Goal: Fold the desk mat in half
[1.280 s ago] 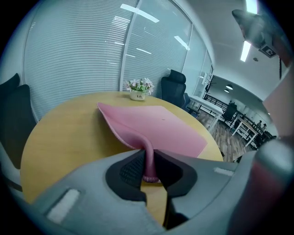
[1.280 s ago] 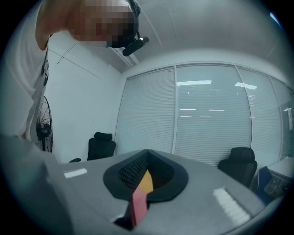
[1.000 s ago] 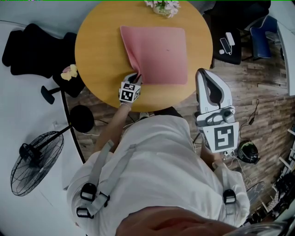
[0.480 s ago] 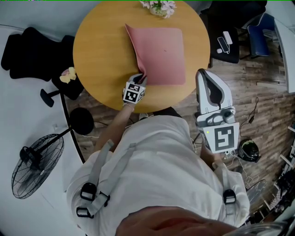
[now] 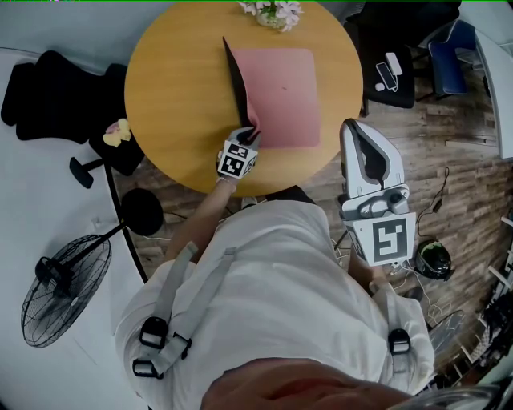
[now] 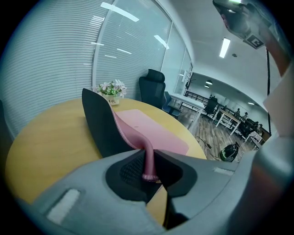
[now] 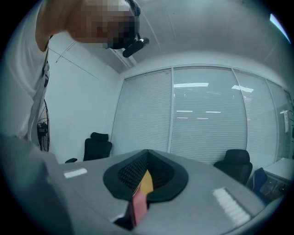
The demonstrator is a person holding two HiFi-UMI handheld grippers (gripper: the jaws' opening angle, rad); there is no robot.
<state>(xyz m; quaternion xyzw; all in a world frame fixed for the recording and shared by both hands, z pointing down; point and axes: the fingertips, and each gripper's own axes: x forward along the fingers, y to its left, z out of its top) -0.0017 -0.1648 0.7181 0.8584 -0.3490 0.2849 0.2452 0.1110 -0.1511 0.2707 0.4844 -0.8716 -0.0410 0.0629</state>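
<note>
We see a round wooden tabletop [image 5: 172,104] with a thin pink rectangular desk mat [image 5: 284,96] lying on its right half. The left hand-held gripper [image 5: 253,134] is clamped on the mat's near left corner. In the left gripper view the pink stitched edge [image 6: 148,163] runs down between the two dark pads, which press on it from both sides. That corner is held off the tabletop. The mat's left side stands up from the near corner towards the far one, turning its black underside [image 6: 98,124] to the left. The rest of the mat lies flat, pink side up.

The right hand-held gripper [image 5: 356,128] hangs beyond the tabletop's near right edge, beside our white shirt, well apart from the mat. In its own view the jaws are drawn together with nothing gripped. Only a sliver of yellow tabletop and pink mat shows through the slit between them [image 7: 140,188].

A small pot of pale flowers [image 5: 274,11] stands at the far edge of the tabletop, just beyond the mat. A black office chair [image 5: 56,88] and a black floor fan [image 5: 60,280] stand on the left.
</note>
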